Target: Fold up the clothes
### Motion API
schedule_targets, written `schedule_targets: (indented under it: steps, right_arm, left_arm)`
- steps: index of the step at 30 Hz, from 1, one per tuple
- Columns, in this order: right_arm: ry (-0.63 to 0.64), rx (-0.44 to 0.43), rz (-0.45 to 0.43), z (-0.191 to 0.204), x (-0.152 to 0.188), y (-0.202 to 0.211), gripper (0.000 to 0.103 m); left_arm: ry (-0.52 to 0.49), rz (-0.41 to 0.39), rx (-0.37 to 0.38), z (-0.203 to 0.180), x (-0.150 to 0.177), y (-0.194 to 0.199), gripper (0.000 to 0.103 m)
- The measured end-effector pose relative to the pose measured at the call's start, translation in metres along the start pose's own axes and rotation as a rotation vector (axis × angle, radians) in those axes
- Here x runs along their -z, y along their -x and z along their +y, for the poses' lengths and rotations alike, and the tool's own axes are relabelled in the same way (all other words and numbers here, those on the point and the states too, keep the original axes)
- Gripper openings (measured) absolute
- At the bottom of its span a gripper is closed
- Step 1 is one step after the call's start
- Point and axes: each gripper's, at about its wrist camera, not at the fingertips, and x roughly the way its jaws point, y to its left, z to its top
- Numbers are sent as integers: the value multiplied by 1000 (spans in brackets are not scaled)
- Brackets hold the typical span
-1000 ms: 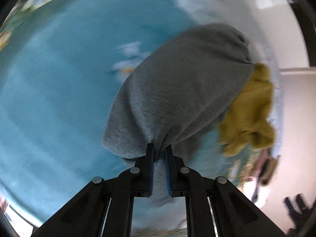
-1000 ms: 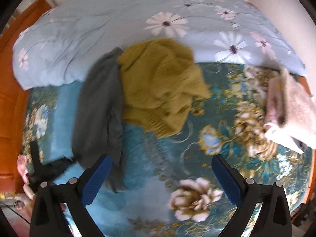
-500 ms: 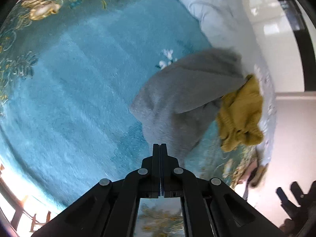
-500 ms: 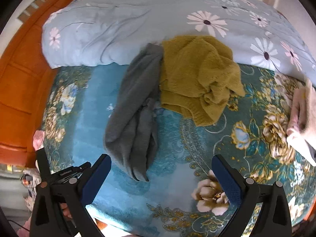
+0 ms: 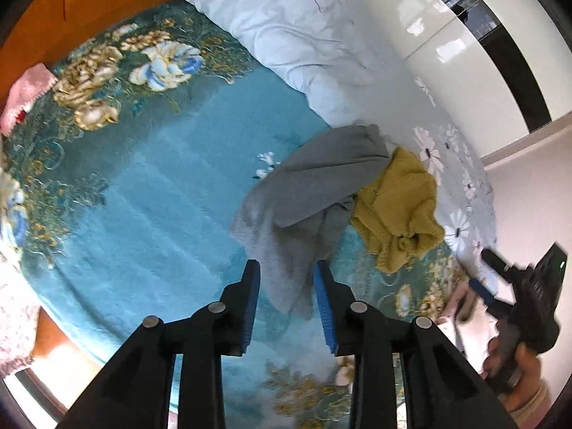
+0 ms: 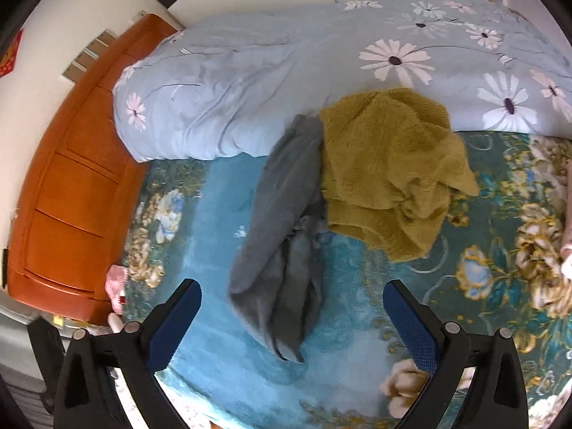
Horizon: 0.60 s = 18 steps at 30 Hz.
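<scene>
With the left tool (image 5: 286, 286) opening empty and the right tool (image 6: 291, 316) apart, the limp, light grey garment (image 6: 282, 221) is best pinched at an edge.

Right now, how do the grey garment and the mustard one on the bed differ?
The grey garment is smooth fabric, lying as a long crumpled strip; the mustard garment is fuzzy knit, bunched into a broader heap. The grey one lies nearer the headboard, the mustard one beside it. Both are unfolded, touching, with no gripper on them.

Black angular finger arms on left gripper (image 5: 287, 304) and right gripper (image 6: 291, 325); blue textured pads (image 6: 414, 332); round silver pivot pins; pale cuff at wrist.
</scene>
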Motion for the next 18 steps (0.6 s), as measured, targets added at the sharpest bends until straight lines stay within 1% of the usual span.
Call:
schedule_targets:
  steps: [3,7,9,13,16,18]
  right_arm:
    - [47,2,17,21,-3,-14,103]
    - [74,-18,69,50,-7,-37,103]
    - [71,10,93,66,-12,-53,103]
    - [6,61,103,87,-26,-85,103]
    - [-63,89,116,100,-38,-117,102]
    - [-96,105,126,108,-47,-136,99]
  left_arm:
    - [32,8,-20,16,2,-3,37]
    - [74,52,-10,41,-2,-22,38]
    - [68,79,1,49,-11,-33,39]
    - [38,132,19,68,-39,-57,39]
    - [34,154,29,84,-59,-71,39]
    - [33,164,30,95,-73,-79,39]
